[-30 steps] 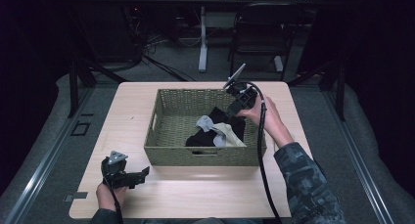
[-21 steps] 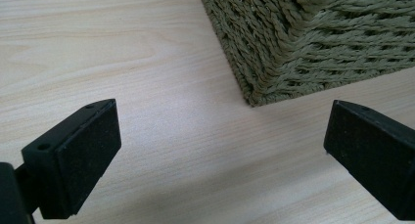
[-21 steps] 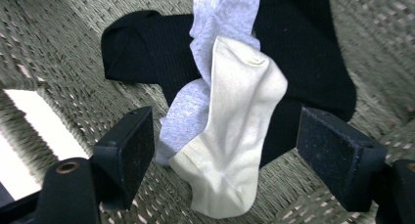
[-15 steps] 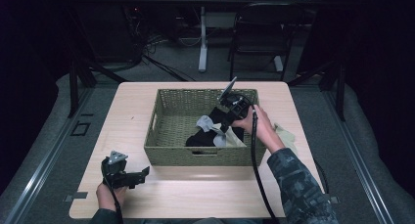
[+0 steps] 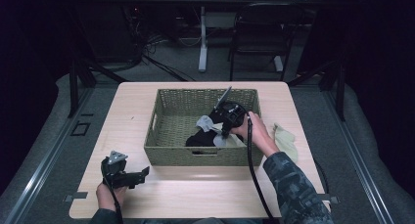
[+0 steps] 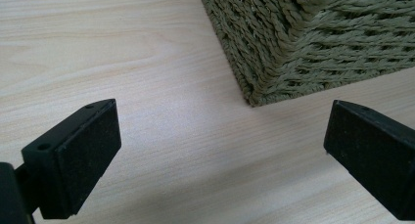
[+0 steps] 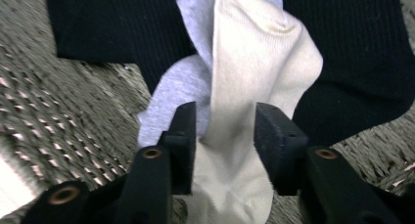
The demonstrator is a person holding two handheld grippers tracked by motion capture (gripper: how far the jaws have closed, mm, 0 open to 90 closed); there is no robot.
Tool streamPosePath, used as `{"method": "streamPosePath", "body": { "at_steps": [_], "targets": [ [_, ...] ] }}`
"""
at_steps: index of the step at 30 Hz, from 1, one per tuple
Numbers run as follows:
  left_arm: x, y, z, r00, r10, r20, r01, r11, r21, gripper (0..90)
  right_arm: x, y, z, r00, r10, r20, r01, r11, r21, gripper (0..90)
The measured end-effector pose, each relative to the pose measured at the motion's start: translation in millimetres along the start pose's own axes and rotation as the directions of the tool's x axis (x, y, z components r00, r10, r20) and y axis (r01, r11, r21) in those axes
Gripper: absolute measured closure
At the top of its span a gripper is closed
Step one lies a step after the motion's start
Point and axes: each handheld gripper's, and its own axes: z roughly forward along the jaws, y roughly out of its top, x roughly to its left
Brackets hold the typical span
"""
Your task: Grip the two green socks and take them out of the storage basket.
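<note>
Two tools in play here. My right tool (image 5: 222, 127) is down inside the woven basket (image 5: 171, 123), which sits mid-worktop (image 5: 132, 111), and from the right gripper view its jaws are pinching a cream sock (image 7: 254, 87). The sock is draped over a light grey sock (image 7: 171, 94), and both lie on a black garment (image 7: 112, 23) on the basket floor. My left tool (image 5: 128, 175) is over at the near left of the worktop, just off the basket's near left corner, jaws spread wide with nothing between them, only bare wood below. There's also a pale yellowish cloth (image 5: 286, 138) lying on the worktop just right of the basket.
</note>
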Motion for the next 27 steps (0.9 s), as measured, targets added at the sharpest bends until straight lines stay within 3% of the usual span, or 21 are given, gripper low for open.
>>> {"method": "streamPosePath", "body": {
  "at_steps": [2,5,9,27],
  "targets": [
    [-0.1,-0.1,0.4,1.0000,0.002,-0.001,-0.002,1.0000,-0.004,0.3,-1.7,0.2,0.3,0.9999,-0.011,0.006,0.011,0.999,0.031,72.5],
    [0.0,0.0,0.0,1.0000,0.003,0.000,-0.003,1.0000,0.000,0.3,-1.4,-1.3,-0.6,0.9999,0.003,0.013,-0.003,1.000,0.004,86.5],
    [0.2,-0.4,0.4,1.0000,-0.002,-0.001,0.002,1.0000,-0.008,0.3,-2.8,-1.4,-8.2,0.9996,-0.012,0.026,0.012,1.000,0.012,87.1],
    [-0.3,-0.1,-0.1,1.0000,0.003,0.000,-0.003,1.0000,0.001,0.4,-8.8,-9.4,-70.6,0.9976,0.002,0.069,0.003,0.997,-0.077,87.5]
  ]
}}
